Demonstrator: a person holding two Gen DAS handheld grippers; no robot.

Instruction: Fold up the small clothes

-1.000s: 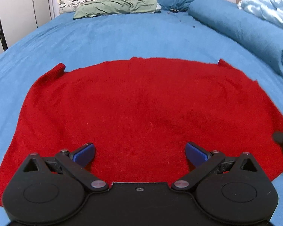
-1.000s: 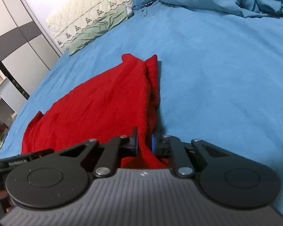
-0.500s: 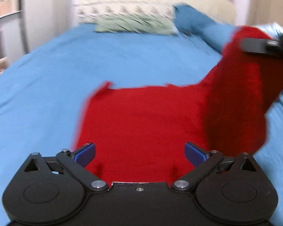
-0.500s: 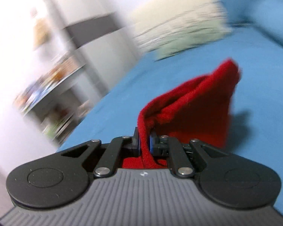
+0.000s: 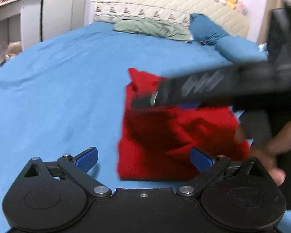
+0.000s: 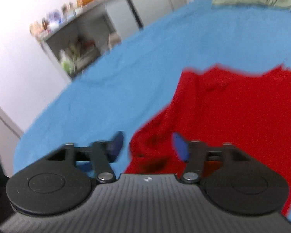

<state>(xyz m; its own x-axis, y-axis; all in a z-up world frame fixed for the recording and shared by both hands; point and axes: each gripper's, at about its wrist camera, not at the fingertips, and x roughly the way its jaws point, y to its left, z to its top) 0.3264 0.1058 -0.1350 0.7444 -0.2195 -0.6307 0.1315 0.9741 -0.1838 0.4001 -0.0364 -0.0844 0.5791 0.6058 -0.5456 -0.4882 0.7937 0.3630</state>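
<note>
Right wrist view shows the right claw (image 6: 147, 147) now released, the red knitted garment (image 6: 232, 120) apparently folded in half on the blue bed (image 6: 110, 97); left claw (image 5: 144, 159) spread, empty.

The red garment (image 5: 176, 136), spread flat a second earlier, was found folded over onto itself into a narrower shape. The right gripper (image 6: 148, 148), previously clamped on its edge, was found released with jaws parted.
</note>
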